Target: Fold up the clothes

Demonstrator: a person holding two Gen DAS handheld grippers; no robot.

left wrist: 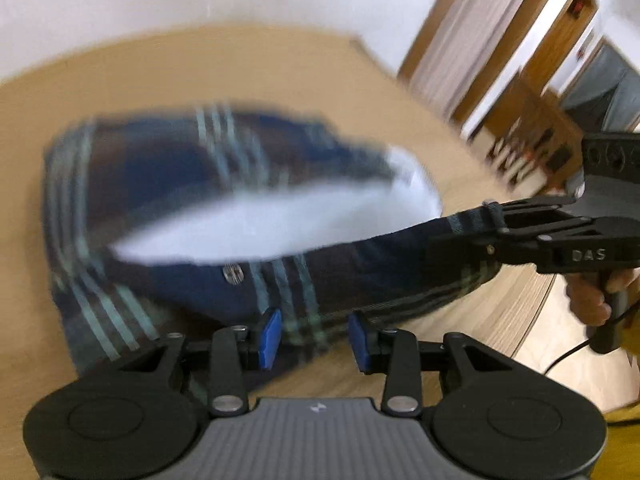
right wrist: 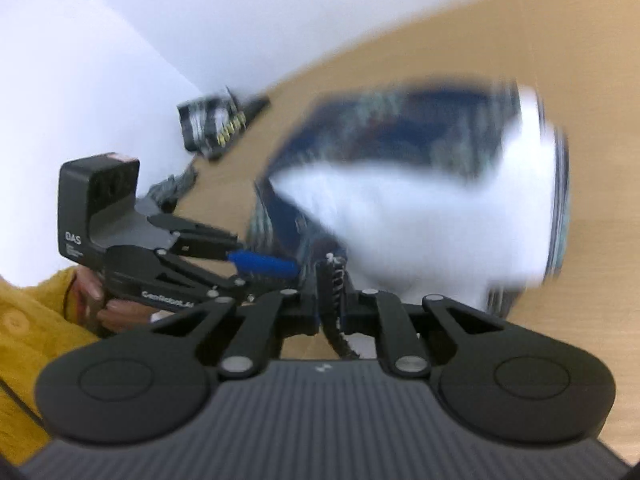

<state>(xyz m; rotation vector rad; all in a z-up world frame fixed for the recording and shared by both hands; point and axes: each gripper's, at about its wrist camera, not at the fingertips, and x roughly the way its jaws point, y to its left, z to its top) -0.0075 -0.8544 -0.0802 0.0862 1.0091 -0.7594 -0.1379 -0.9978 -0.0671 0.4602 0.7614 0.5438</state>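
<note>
Plaid garment (left wrist: 192, 168), dark blue with pale green stripes and a white lining (left wrist: 256, 224), lies bunched on the wooden bench (left wrist: 240, 68), its near edge lifted off the surface. I see a metal button (left wrist: 233, 273) on the front panel just under the lining. My right tongs (right wrist: 331, 280) are clamped narrow on the dark hem of the garment; in the left wrist view that hem runs taut from the cloth to their tips (left wrist: 498, 216). My left tongs (left wrist: 314, 342) stand partly apart, blue pads (left wrist: 269, 338) on either side of a plaid fold; I cannot tell whether the pads press on it. A hand (right wrist: 116, 308) in a mustard sleeve (right wrist: 28, 320) grips the left handle. A second striped dark item (right wrist: 208, 126) lies at the far bench edge by the white wall (right wrist: 160, 20). Both views are blurred.
</note>
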